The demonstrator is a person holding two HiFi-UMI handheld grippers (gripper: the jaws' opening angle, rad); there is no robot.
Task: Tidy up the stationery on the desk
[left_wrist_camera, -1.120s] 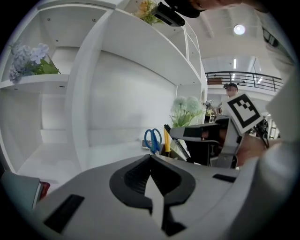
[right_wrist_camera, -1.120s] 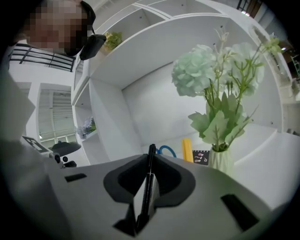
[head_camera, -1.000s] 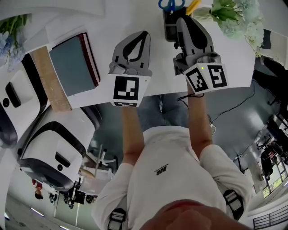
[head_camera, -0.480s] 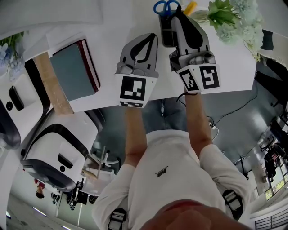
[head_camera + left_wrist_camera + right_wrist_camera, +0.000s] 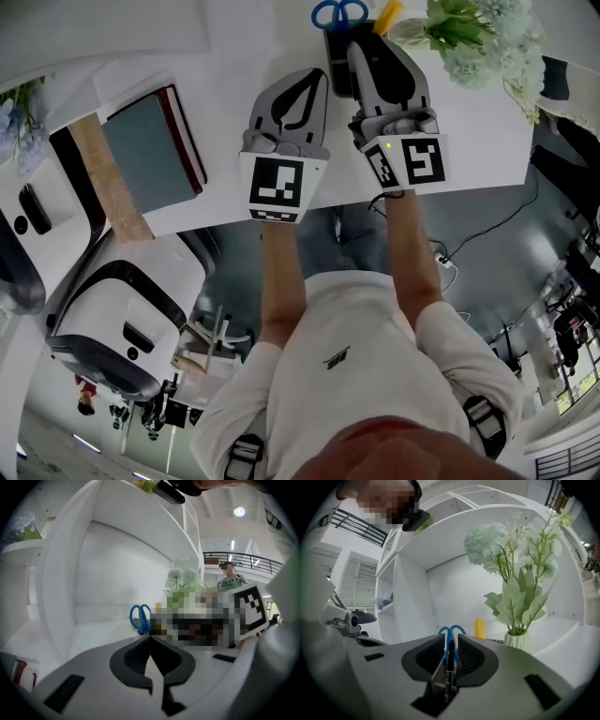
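A black pen holder [image 5: 337, 58] stands at the desk's far edge, with blue-handled scissors [image 5: 339, 13] and a yellow item [image 5: 387, 13] in it. My right gripper [image 5: 371, 47] hovers right at the holder. A thin black pen [image 5: 448, 667] stands upright between its jaws, which have just been opening; there is a gap beside the pen, so the gripper is open. Beyond the jaws I see the scissors [image 5: 452, 632]. My left gripper [image 5: 313, 77] is shut and empty, just left of the holder. In its own view the left gripper [image 5: 150, 639] points toward the scissors [image 5: 139, 618].
A grey book [image 5: 150, 145] with a dark red cover lies on the desk's left side, beside a wooden board [image 5: 103, 169]. A vase of pale green flowers [image 5: 478, 33] stands right of the holder. White chairs [image 5: 112, 300] stand below the desk edge.
My left gripper shifted right, closer to the holder. My right gripper edged toward the holder and rolled a little.
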